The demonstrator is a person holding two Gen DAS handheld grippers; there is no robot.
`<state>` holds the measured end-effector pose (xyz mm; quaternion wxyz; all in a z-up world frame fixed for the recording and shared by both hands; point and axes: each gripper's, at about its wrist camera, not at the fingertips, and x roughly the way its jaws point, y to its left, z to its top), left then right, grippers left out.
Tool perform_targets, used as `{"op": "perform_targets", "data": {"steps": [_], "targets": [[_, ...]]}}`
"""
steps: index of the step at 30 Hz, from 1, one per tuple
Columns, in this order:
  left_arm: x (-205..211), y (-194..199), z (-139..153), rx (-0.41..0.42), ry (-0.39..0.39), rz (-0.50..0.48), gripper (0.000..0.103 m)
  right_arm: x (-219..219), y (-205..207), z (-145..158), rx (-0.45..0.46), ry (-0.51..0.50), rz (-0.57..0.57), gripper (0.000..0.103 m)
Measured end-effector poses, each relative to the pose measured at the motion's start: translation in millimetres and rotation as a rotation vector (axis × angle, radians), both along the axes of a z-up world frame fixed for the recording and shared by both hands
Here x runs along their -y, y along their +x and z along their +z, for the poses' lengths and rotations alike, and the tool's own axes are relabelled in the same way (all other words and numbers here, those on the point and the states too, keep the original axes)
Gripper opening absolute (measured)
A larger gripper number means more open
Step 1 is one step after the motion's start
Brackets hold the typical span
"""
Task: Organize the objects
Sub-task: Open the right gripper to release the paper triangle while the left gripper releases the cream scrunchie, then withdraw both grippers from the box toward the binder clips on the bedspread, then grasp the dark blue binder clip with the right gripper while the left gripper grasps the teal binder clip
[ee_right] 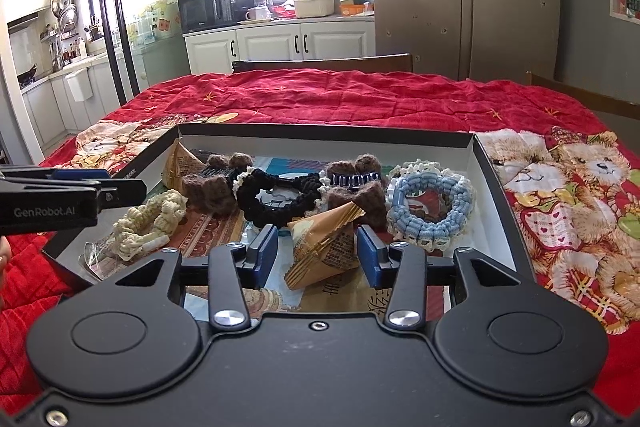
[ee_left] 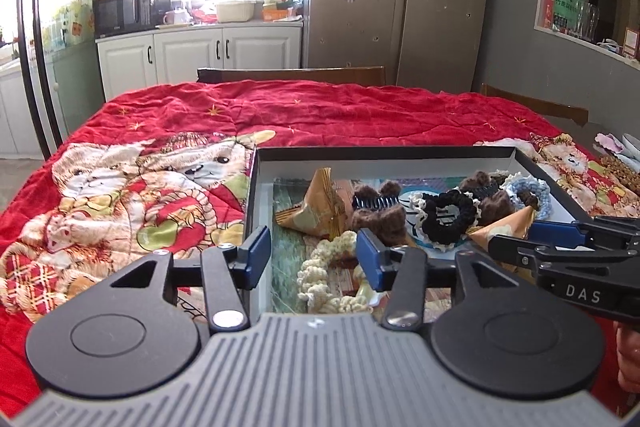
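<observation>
A shallow black box (ee_right: 320, 131) lies on a red quilt and holds hair accessories. My left gripper (ee_left: 313, 253) is open over the box's near left corner; a cream knitted scrunchie (ee_left: 328, 267) lies loose between its blue pads. My right gripper (ee_right: 317, 251) is open around an orange triangular packet (ee_right: 324, 247) that rests on the box floor, close to the right pad. Further in lie a black scrunchie (ee_right: 280, 199), a blue scrunchie (ee_right: 432, 211), two brown furry clips (ee_right: 216, 187) and a second orange packet (ee_right: 178, 163). The left gripper (ee_right: 120, 187) reaches in from the left edge of the right wrist view.
The red bear-print quilt (ee_left: 160, 155) covers the whole table. Dark wooden chair backs (ee_left: 292, 73) stand at the far side. Small loose items (ee_left: 616, 155) lie on the quilt right of the box. A hand (ee_left: 628, 359) shows at the right edge.
</observation>
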<state>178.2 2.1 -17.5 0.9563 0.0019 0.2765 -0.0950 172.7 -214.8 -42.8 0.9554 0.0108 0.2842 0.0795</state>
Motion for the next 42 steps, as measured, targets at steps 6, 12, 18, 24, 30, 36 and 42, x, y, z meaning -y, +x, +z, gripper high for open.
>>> {"op": "perform_targets", "data": {"steps": [6,12,18,24,30,36,42], "targets": [[-5.9,-7.9,7.2,0.012,0.005,0.001,0.07,1.7,-9.8,8.9,0.018,0.011,0.002,0.042],[-12.2,-24.5,13.8,0.034,0.026,-0.009,0.074,3.9,-29.0,22.7,0.043,0.015,0.014,0.043],[-22.8,-40.7,17.9,0.031,0.011,-0.036,0.074,3.9,-51.6,32.9,0.051,0.013,0.038,0.045],[-32.8,-57.9,14.0,0.023,0.023,-0.055,0.074,1.1,-75.9,37.8,0.062,0.017,0.068,0.047],[-38.1,-72.7,3.8,0.004,0.056,-0.101,0.075,-3.7,-95.0,35.5,0.053,0.025,0.094,0.048],[-44.7,-77.2,-12.4,-0.044,0.057,-0.13,0.075,-18.5,-106.7,25.1,0.051,-0.012,0.111,0.048],[-46.7,-77.9,-26.7,-0.083,0.035,-0.18,0.075,-22.7,-105.1,13.2,0.027,0.005,0.099,0.048]]}}
